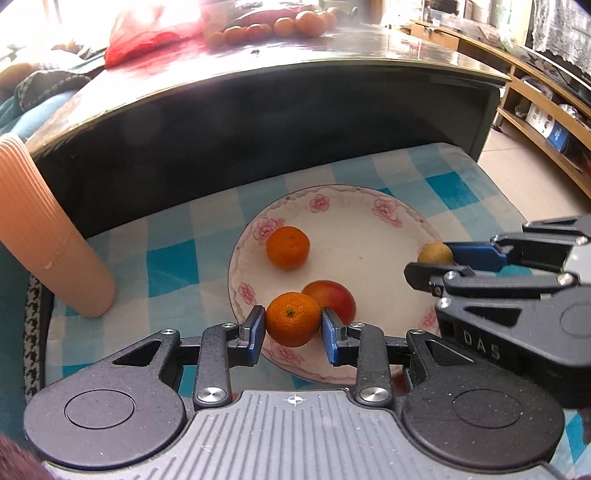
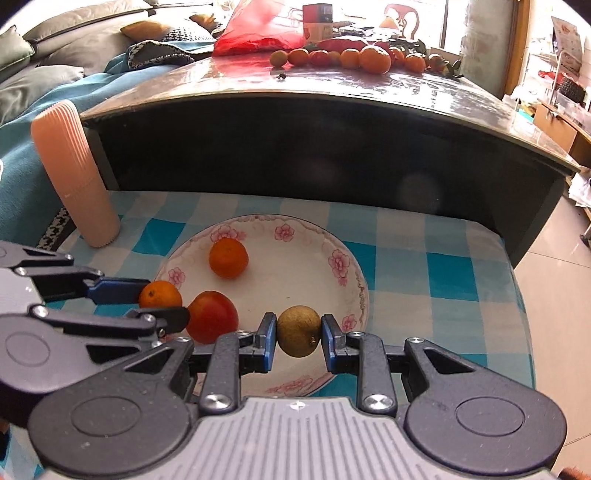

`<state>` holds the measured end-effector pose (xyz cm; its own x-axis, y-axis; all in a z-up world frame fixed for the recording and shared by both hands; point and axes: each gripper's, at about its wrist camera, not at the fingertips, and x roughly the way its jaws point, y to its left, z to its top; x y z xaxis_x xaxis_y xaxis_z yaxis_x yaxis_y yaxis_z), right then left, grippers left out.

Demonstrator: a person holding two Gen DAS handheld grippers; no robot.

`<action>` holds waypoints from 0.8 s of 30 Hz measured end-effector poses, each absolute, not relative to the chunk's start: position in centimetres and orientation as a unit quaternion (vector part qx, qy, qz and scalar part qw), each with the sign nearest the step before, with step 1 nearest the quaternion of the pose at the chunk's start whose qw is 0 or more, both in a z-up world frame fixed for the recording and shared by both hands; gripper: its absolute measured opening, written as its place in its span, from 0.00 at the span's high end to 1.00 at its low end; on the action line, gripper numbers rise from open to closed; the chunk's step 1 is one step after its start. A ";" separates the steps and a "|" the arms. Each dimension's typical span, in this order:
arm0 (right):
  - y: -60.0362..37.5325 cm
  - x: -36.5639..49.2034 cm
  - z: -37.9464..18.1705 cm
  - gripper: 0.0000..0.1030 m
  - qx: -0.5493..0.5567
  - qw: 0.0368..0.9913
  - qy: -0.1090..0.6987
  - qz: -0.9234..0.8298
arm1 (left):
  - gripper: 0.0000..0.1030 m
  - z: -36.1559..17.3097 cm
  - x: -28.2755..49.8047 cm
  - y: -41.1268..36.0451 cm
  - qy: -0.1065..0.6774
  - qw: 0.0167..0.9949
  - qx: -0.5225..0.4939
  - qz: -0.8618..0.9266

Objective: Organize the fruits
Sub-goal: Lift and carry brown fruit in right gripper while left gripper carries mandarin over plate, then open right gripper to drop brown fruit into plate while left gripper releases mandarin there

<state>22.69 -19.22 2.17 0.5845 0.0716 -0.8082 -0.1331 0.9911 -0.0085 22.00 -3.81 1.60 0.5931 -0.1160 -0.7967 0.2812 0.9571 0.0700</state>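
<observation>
A white plate with pink flowers (image 1: pixel 373 243) (image 2: pixel 295 269) lies on a blue checked cloth (image 1: pixel 447 184). On it rest a tangerine (image 1: pixel 287 247) (image 2: pixel 228 257) and a red round fruit (image 1: pixel 340 297) (image 2: pixel 212 315). My left gripper (image 1: pixel 293 328) (image 2: pixel 162 301) is shut on a second tangerine (image 1: pixel 291 319) (image 2: pixel 159 293) over the plate's near left rim, beside the red fruit. My right gripper (image 2: pixel 298 336) (image 1: pixel 432 260) is shut on a brownish-yellow round fruit (image 2: pixel 298 330) (image 1: pixel 436 253) over the plate's right side.
A ribbed peach cup (image 1: pixel 48 229) (image 2: pixel 74 170) stands on the cloth left of the plate. Behind rises a dark table (image 1: pixel 280 122) (image 2: pixel 314 147) carrying several tangerines (image 1: pixel 284 26) (image 2: pixel 351 57) and a red bag (image 1: pixel 147 40) (image 2: pixel 255 33). Wooden shelves (image 1: pixel 535 107) run along the right.
</observation>
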 end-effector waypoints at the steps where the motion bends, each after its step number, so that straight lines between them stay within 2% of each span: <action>1: -19.2 22.8 2.0 0.59 -0.034 0.889 0.454 0.058 | 0.61 1.5 22.2 -3.8 0.438 0.887 0.092 -0.111; 24: -19.7 23.5 0.7 0.57 -0.024 0.888 0.455 0.059 | 0.55 1.5 23.2 -3.5 0.436 0.890 0.070 -0.115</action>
